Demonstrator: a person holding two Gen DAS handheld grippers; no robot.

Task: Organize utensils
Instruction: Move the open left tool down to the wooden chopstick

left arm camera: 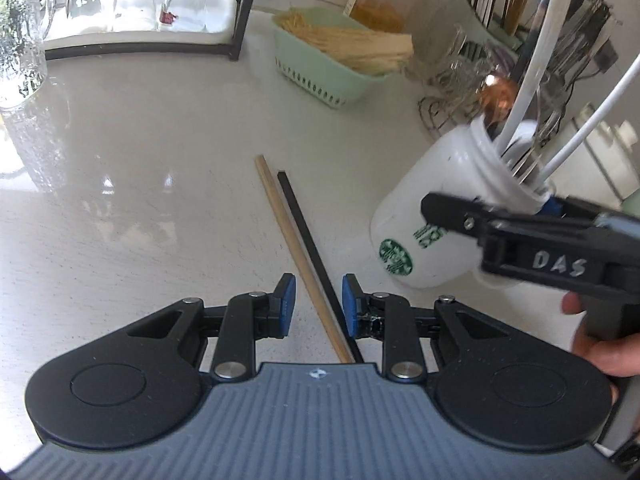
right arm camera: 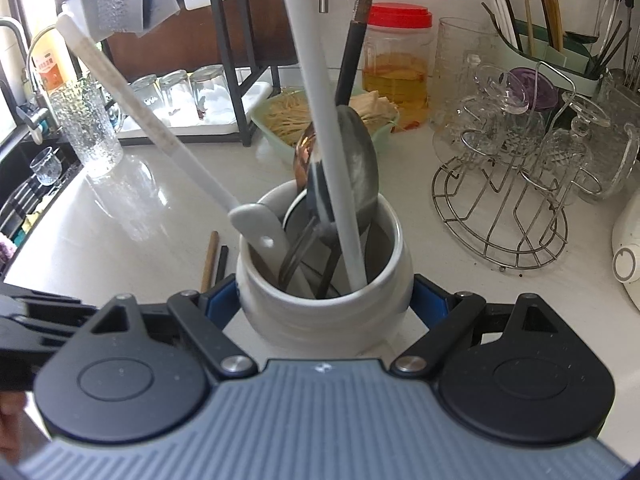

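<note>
A wooden chopstick (left arm camera: 288, 232) and a black chopstick (left arm camera: 306, 232) lie side by side on the pale counter. My left gripper (left arm camera: 319, 302) hangs low over their near ends. Its blue pads (left arm camera: 286, 300) stand either side of the pair without pressing them. To the right, my right gripper (left arm camera: 520, 216) is shut on the neck of a white logo jar (left arm camera: 424, 232), which leans over. In the right wrist view the jar (right arm camera: 320, 320) sits between the right gripper's (right arm camera: 324, 296) pads. It holds white long-handled spoons (right arm camera: 256, 228), a metal spoon (right arm camera: 360, 168) and a fork. Both chopsticks (right arm camera: 210, 256) show just left of it.
A green basket (left arm camera: 320, 80) of wooden sticks and a red-lidded jar (right arm camera: 396, 68) stand behind. A wire rack (right arm camera: 500, 216) with glass cups is at the right. Upturned glasses on a tray (left arm camera: 140, 28) and a textured tumbler (left arm camera: 20, 40) stand at the left. A sink (right arm camera: 24, 184) lies far left.
</note>
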